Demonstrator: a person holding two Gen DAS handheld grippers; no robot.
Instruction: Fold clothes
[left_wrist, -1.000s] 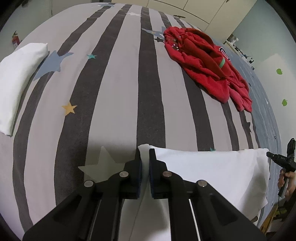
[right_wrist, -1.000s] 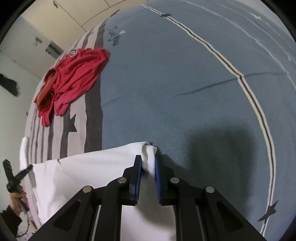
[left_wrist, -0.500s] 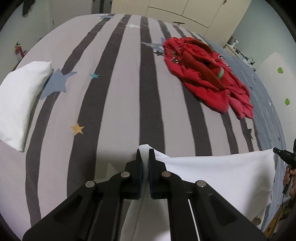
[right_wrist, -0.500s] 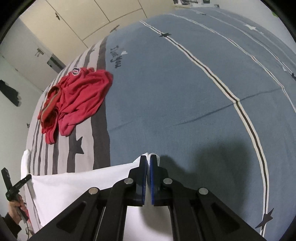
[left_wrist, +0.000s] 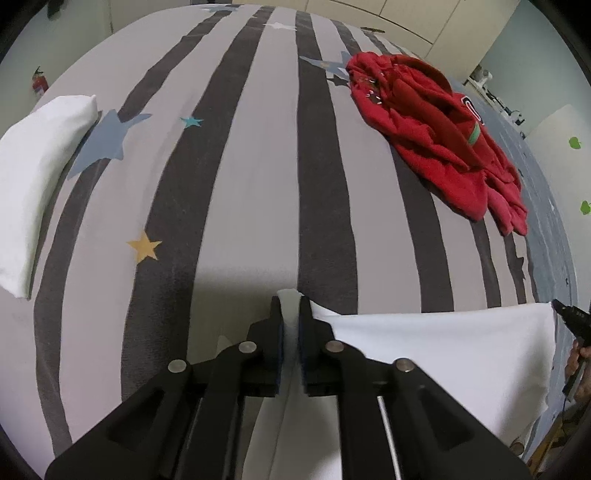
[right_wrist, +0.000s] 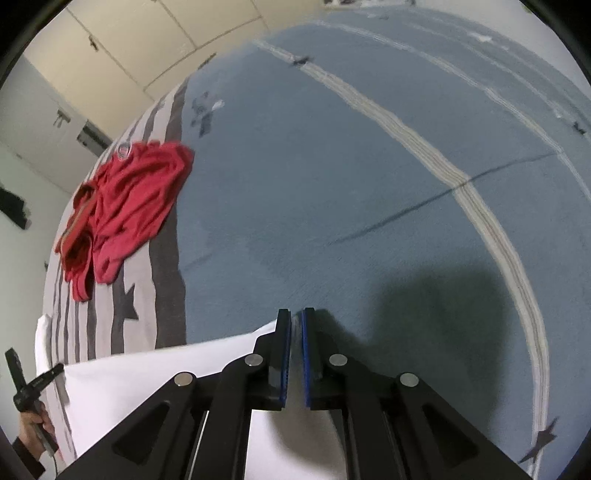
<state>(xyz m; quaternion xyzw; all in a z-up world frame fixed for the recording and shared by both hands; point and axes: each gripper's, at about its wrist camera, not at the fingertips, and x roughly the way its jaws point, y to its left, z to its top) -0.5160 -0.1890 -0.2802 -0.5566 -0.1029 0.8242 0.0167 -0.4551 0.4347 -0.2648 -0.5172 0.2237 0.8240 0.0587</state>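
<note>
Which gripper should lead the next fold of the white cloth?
Left, probably. The left gripper visibly pinches the white cloth corner; the right gripper shows no cloth past its tips.

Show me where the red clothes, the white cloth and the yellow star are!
red clothes (left_wrist: 436, 136): left wrist view, middle of the crumpled heap.
white cloth (left_wrist: 443, 354): left wrist view, flat part stretched between the grippers.
yellow star (left_wrist: 144, 246): left wrist view, centre of the star printed on the bedsheet.

Sweatshirt (left_wrist: 436, 136) far right on the bed (left_wrist: 258, 166), pillow (left_wrist: 33, 177) far left, cloth (left_wrist: 443, 362) nearest
</note>
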